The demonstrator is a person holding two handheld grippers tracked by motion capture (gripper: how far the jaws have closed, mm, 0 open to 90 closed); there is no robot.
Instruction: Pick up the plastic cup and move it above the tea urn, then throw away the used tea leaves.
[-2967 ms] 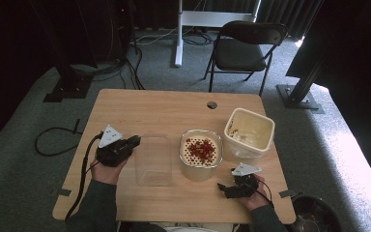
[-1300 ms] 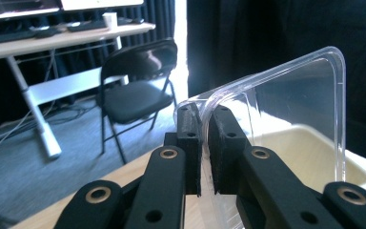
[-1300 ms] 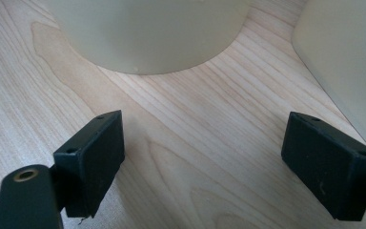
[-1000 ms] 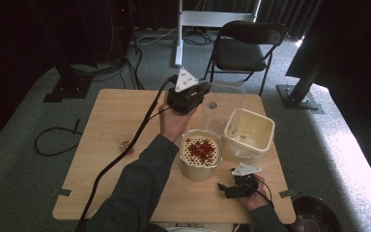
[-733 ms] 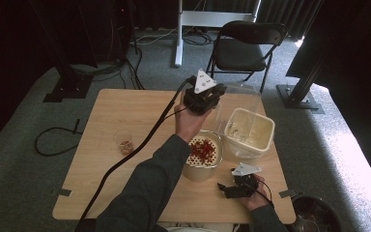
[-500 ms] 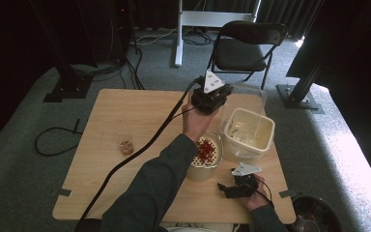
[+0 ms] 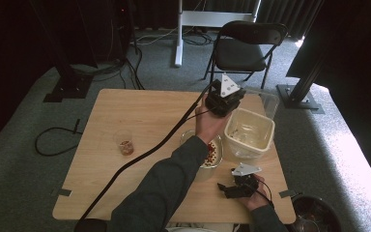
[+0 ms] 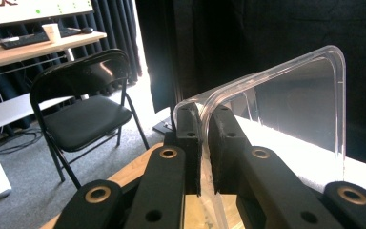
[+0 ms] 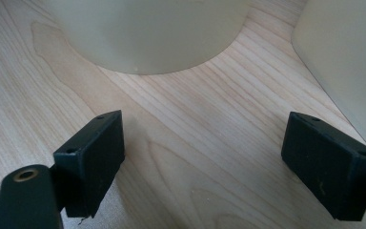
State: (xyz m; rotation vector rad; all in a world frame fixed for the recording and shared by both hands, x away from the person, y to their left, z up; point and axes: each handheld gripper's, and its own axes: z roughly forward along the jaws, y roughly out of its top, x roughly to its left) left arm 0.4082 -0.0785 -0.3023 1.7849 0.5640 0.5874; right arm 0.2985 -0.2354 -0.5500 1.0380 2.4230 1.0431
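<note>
My left gripper (image 7: 241,95) hangs over the far right part of the wooden table (image 7: 140,116), shut on the edge of a clear plastic lid (image 7: 266,100). In the left gripper view the jaws (image 8: 205,138) pinch the lid's rim (image 8: 276,86), which stands upright. Just below it is a square cream tub (image 7: 249,135), with a round tub (image 7: 211,151) of red pieces next to it, partly hidden by the sleeve. My right gripper (image 7: 224,189) rests on the table near the front right, open (image 9: 209,157) with bare wood between its jaws. It faces the round tub (image 9: 147,33) and the square tub (image 9: 348,57).
A small clear cup (image 7: 124,143) with red-brown contents stands on the table's left half. A black folding chair (image 7: 244,46) is beyond the far edge, also in the left gripper view (image 8: 76,109). A dark bin (image 7: 316,217) sits on the floor at the front right.
My left hand has carried the clear lid rightward along the table's far side, from the middle to above the square tub. The right gripper has stayed put.
</note>
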